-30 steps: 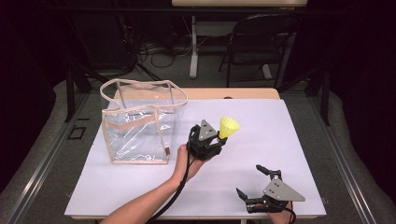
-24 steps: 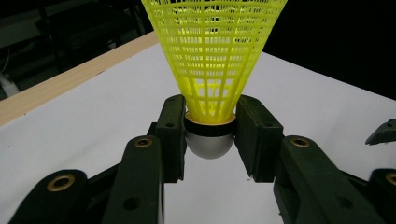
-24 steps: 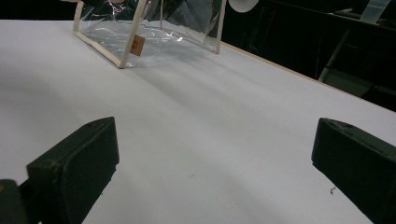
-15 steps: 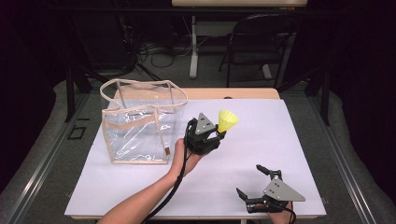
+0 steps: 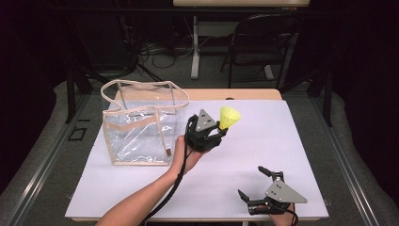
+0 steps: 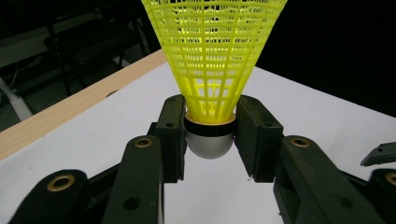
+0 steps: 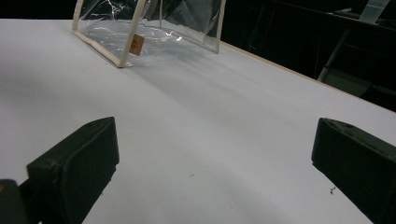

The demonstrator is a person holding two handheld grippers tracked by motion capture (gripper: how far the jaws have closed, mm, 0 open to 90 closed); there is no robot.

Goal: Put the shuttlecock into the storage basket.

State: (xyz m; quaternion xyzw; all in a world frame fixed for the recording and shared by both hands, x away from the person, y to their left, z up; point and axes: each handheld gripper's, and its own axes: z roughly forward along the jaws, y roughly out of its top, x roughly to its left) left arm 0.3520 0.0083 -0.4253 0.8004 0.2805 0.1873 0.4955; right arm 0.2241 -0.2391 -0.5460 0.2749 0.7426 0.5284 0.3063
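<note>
Yellow shuttlecock [image 5: 229, 116], one, pinched at its cork by the left hand-held gripper [image 5: 221, 132].
One clear bag [image 5: 139, 127] stands on the white worktop [image 5: 282, 141]; the right hand-held gripper [image 5: 254, 183] gapes wide, empty.

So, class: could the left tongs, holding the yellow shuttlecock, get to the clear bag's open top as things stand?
Probably yes: the left tongs hold the shuttlecock right beside the clear bag, whose top gapes open, with nothing between them.

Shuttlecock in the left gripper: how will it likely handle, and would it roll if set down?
The shuttlecock is probably very light, its skirt open mesh. The left gripper clamps its rounded cap, which may slip. Laid on the table, it would likely roll in a curve.
</note>
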